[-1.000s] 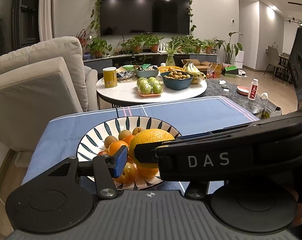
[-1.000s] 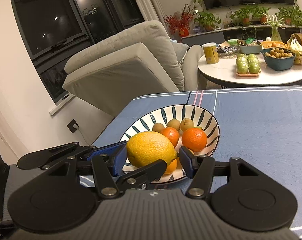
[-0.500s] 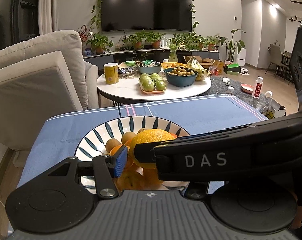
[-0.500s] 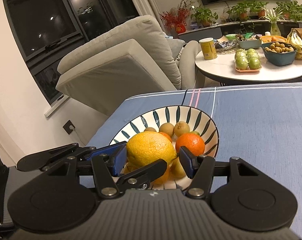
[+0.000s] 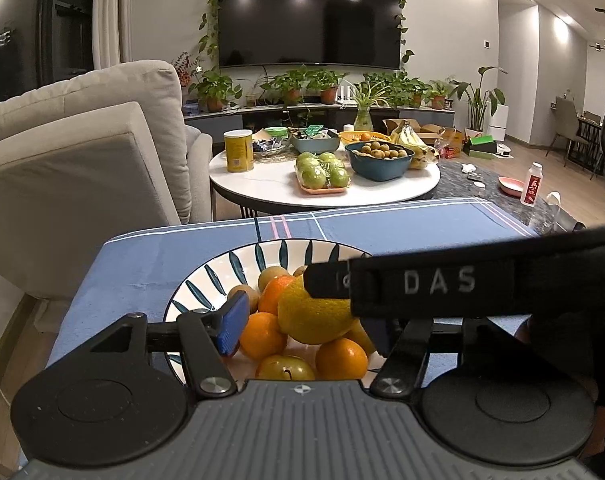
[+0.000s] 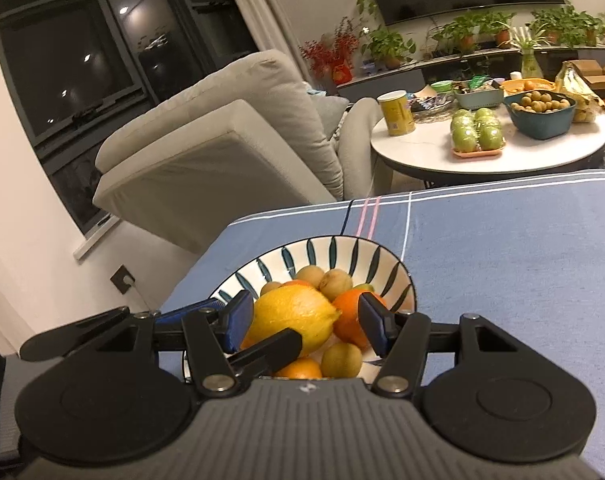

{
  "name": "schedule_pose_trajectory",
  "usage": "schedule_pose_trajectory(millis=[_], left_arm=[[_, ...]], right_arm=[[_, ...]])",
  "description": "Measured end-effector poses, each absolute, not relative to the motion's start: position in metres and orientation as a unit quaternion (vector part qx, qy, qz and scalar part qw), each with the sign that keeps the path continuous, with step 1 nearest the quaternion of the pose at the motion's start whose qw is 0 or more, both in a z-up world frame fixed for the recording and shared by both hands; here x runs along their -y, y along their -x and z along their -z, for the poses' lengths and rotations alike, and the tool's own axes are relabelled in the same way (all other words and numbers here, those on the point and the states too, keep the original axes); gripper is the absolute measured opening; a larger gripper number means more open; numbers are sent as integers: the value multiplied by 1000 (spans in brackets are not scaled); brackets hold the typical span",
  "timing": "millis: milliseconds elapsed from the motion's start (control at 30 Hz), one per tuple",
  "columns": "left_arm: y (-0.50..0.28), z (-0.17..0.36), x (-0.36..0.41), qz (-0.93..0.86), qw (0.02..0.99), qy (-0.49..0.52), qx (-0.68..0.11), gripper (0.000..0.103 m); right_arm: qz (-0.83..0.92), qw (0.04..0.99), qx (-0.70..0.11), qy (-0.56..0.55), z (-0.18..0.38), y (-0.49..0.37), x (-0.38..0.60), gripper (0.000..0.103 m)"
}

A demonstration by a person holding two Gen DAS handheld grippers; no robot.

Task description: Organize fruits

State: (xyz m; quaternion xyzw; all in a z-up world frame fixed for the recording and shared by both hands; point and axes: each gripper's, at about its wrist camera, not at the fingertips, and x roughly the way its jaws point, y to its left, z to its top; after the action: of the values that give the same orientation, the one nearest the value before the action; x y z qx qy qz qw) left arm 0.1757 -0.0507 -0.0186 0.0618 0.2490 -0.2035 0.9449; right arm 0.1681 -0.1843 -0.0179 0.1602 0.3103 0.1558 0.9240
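Striped bowl [image 6: 322, 239] sits near the left edge of the blue-clothed surface [image 6: 502, 260], well filled with oranges [image 5: 262, 336] and small brownish fruits [image 6: 334, 280].

Large yellow citrus [image 6: 290, 316] is on top of the pile, toward the near side of the bowl. It looks carried by the fruit under it rather than by either tool.

Left gripper [image 5: 310, 332]: jaws opening. Its blue left finger [image 5: 234, 326] stands clear of the citrus, with an orange showing in the gap. The other finger is hidden behind the right tool's arm. One black finger crosses low in front of the citrus in the right wrist view. Probably letting go now that the pile bears the weight.

Right gripper [image 6: 304, 322]: fingers spread around the citrus. The left pad is close against its flank; the right pad stops short of its tip, with an orange visible between. Likely bracketing the citrus to stop a roll, not pinching it.

Citrus orientation, from the right wrist view: long axis runs left to right across the fingers. The nippled tip points right, dipping slightly. The blunt end is at the left pad.

Perch looks shaky, since it rests on round fruit.
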Motion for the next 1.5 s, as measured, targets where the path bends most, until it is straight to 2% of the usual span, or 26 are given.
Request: schedule_pose_trajectory(millis=[200,433,700,900,1400,1500], left_arm=[[-162,14,52,196,949,-77,-235,74],[-146,4,46,182,953,-78,-228,83],[-126,-7,34,158,960,-68,-221,87],[-104,-10,25,139,963,-60,-221,94],[-52,-16,2,107,970,-37,-216,95],[-45,-15,-2,96,971,-36,-216,100]], right_arm=[[-147,928,-299,-165,9,-160,186,66],[-140,935,-284,-159,-2,-143,187,66],[-119,949,-255,-144,-16,-114,189,66],[-90,961,-236,-118,-20,-85,189,67],[-64,970,-223,-77,-17,-31,173,67],[-61,971,-219,-71,-16,-25,170,67]])
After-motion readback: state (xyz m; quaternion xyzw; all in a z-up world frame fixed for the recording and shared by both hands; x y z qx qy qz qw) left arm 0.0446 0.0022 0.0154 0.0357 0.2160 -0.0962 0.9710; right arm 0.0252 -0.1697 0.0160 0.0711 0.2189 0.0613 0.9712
